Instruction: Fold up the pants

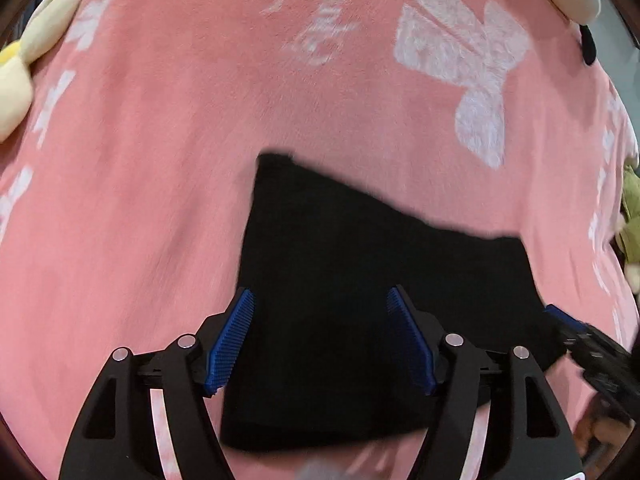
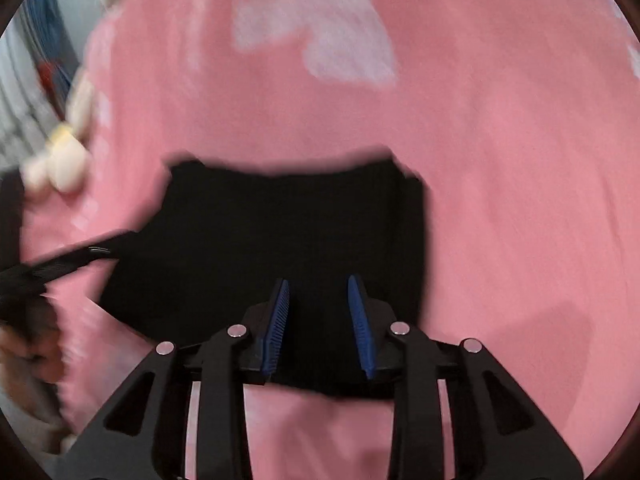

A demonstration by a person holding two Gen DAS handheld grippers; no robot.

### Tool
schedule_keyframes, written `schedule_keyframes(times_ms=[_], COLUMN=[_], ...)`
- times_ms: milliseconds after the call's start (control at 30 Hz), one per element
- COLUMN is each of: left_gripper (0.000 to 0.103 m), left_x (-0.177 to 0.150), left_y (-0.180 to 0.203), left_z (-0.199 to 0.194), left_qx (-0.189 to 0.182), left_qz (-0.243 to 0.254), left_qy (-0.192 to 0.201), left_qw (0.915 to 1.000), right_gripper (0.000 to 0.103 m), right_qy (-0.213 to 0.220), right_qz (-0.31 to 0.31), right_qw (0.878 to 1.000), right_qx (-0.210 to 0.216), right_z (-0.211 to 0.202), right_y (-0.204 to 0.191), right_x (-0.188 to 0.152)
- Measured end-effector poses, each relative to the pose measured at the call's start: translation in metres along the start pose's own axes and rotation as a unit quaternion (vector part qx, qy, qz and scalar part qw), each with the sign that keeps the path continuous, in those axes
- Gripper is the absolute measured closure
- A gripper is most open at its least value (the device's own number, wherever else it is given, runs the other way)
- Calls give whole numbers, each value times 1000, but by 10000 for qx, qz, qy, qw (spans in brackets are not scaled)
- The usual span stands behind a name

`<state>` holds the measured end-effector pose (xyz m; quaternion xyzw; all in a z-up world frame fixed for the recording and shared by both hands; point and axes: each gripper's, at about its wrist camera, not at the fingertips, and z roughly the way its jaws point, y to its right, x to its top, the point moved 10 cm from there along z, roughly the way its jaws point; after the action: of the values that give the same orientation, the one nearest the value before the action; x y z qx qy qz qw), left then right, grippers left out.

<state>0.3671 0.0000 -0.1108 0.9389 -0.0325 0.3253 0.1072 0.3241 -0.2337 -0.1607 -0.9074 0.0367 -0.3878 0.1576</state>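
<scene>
I judge the pants [image 1: 360,280] nearly done: a compact black block mid-frame on the pink blanket [image 1: 160,160]. My left gripper [image 1: 320,340] gapes wide and holds nothing. My right gripper [image 2: 318,324] is part open over the near edge, clamping nothing.

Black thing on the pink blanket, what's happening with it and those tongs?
Those are black pants, already folded into a small bundle on the pink blanket. A person holds two sets of tongs over them. The left tongs are open wide above the bundle's left part. The right tongs have a narrower gap and hang over its near edge. Neither pair pinches the cloth right now. Plush toys sit at the blanket's edge.
</scene>
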Motion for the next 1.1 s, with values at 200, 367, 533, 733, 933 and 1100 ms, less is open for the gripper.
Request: schedule_keyframes(times_ms=[200,367,533,733,933,1100], left_gripper=[34,27,27,27,21,42], left_x=[-57,-65,-46,-50,-47,-36], left_y=[-26,-30,-24,-28,-27,-22], left_z=[-14,-16,-24,-10,-8,4], left_qx=[-376,-461,-647,-525,-911,-804], left_qz=[-811,-1081,-1232,-1285,-1524,-1363], left_qy=[-459,-428,-232,-452,-413,-266], left_qw=[9949,9921,9900,9893,9832,9870], right_gripper=[45,66,93,74,33,69], right_qy=[419,-54,267,109,31,-164], right_qz=[508,823,278,674,1155,1388], right_qw=[9978,9960,9985,9975,9929,9876], right_qx=[96,335,386,177,270,713], right_z=[-53,-15,-44,-24,-22,6], right_y=[3,11,-13,20,25,11], right_x=[2,-20,8,-19,-11,-9])
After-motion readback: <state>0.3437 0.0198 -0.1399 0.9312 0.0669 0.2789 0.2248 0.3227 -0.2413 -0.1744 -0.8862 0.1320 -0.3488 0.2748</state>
